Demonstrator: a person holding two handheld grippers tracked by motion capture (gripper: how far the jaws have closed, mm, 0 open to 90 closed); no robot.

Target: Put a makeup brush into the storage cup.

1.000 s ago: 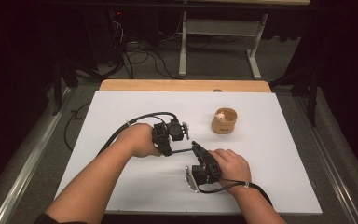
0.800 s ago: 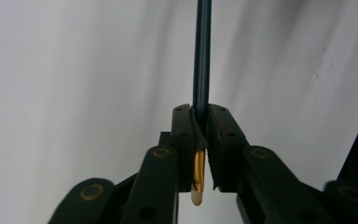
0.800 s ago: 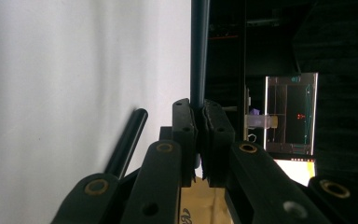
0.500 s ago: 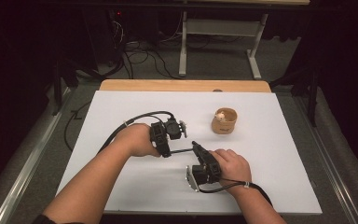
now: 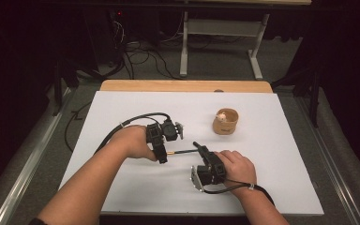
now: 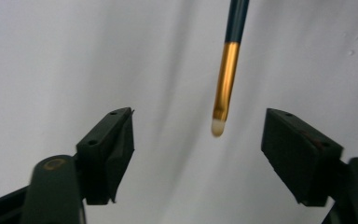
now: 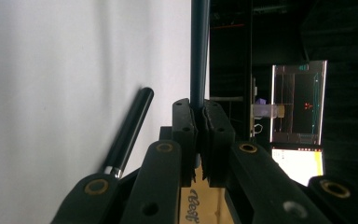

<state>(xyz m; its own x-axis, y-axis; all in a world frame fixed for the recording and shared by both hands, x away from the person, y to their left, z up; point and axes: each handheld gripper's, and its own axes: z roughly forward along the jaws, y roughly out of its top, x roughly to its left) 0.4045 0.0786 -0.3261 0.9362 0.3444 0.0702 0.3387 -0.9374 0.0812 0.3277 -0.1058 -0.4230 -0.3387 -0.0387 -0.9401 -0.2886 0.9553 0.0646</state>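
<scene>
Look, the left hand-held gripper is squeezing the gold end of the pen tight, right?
Not quite. In the left gripper view the left hand-held gripper stands open; its jaws have just been opening, and the pen's gold end hangs between them untouched. The right hand-held gripper does the squeezing.

From my seat, the pen [image 6: 227, 70] runs off the top edge above the left gripper [image 6: 198, 154], its far end unseen. In the right gripper [image 7: 199, 126] its barrel vanishes between the pads. What's inside the wooden cup [image 5: 226, 122], well beyond both claws, is too small to tell.
</scene>
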